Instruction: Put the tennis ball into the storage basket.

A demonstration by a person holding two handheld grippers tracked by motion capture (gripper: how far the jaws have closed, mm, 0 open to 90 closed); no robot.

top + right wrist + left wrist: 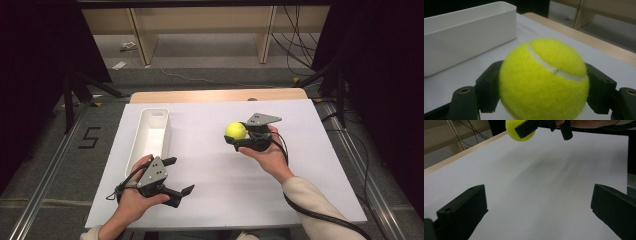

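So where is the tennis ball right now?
The tennis ball is clamped in the right gripper, held above the white sheet, right of the white bin.

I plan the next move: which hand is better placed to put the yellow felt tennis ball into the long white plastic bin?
Right: its tongs already clamp the yellow felt tennis ball; the left tongs are open.

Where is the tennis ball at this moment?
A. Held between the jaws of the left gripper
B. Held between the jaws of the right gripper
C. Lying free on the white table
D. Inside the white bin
B. The right gripper has its jaws pressed on both sides of the ball, while the left gripper is open with nothing between its jaws.
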